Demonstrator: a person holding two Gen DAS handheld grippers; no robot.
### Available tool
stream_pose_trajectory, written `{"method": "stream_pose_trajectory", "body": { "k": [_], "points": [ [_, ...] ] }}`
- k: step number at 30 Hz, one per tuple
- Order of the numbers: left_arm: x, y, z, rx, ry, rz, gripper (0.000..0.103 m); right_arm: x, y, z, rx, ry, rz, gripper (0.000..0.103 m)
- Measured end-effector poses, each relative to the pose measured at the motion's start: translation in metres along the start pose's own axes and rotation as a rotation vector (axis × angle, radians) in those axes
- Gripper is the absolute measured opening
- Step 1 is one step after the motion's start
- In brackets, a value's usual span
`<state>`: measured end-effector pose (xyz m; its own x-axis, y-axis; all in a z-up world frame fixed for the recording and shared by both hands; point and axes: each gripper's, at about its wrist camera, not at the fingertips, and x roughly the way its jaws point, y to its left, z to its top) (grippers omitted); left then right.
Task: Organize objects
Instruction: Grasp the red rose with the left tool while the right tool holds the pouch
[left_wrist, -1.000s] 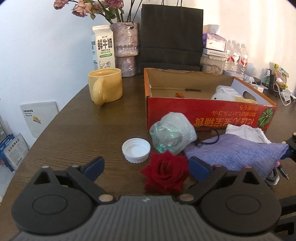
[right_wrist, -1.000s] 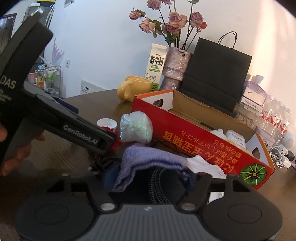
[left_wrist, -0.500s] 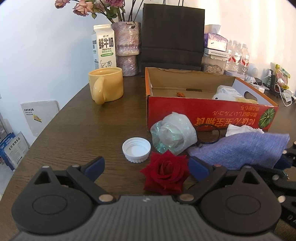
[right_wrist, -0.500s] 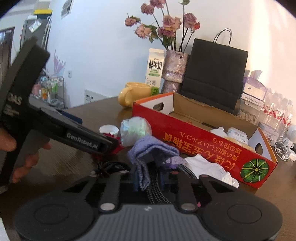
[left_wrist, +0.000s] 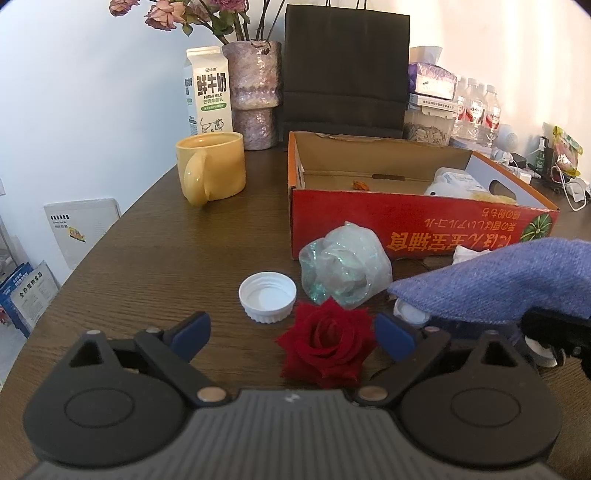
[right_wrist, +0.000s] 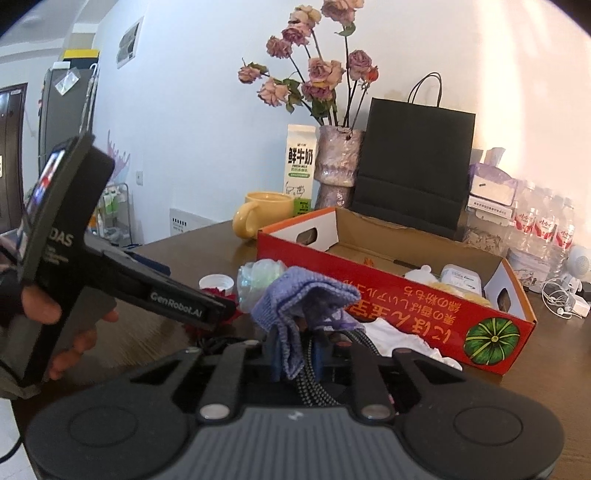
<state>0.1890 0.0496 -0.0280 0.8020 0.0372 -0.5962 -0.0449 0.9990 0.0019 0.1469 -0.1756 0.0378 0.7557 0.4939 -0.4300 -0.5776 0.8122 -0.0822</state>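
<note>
My right gripper (right_wrist: 295, 354) is shut on a purple knitted cloth (right_wrist: 299, 299) together with a braided cable (right_wrist: 314, 384), lifted above the table; the cloth also shows at the right of the left wrist view (left_wrist: 506, 280). My left gripper (left_wrist: 293, 332) is open, low over the table, with a red rose (left_wrist: 327, 347) lying between its fingers. A white bottle cap (left_wrist: 267, 295) and a crumpled clear plastic bag (left_wrist: 343, 266) lie just beyond the rose. The open red cardboard box (left_wrist: 406, 225) stands behind them, holding a few white items.
A yellow mug (left_wrist: 210, 171), a milk carton (left_wrist: 208, 92), a vase of dried flowers (left_wrist: 253, 96) and a black paper bag (left_wrist: 345, 70) stand at the back. A white cloth (right_wrist: 399, 338) lies by the box. Water bottles (left_wrist: 476, 110) and chargers sit far right.
My right gripper closed on the purple cloth and cable and lifted them off the table. The left gripper stayed open over the rose.
</note>
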Motion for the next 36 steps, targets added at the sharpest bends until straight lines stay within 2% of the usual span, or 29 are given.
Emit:
{"method": "stream_pose_trajectory", "body": {
  "k": [4,7,10,21,36],
  "points": [
    [0.002,-0.002,0.0,-0.01,0.007,-0.009,0.082,-0.004,-0.002,0.0,0.007,-0.008,-0.005,0.015],
    [0.002,-0.003,0.0,-0.022,0.014,-0.041,0.052,-0.006,-0.003,0.001,0.01,-0.012,-0.007,0.015],
    [-0.002,-0.005,0.001,-0.026,-0.003,-0.058,0.039,-0.006,-0.003,0.0,0.01,-0.013,-0.007,0.015],
    [-0.014,-0.004,-0.001,-0.013,-0.02,-0.05,0.03,-0.009,-0.002,0.003,0.011,-0.025,-0.005,0.015],
    [-0.046,-0.01,0.01,0.003,-0.107,-0.068,0.03,-0.015,-0.004,0.01,0.005,-0.066,-0.006,0.015]
  ]
}}
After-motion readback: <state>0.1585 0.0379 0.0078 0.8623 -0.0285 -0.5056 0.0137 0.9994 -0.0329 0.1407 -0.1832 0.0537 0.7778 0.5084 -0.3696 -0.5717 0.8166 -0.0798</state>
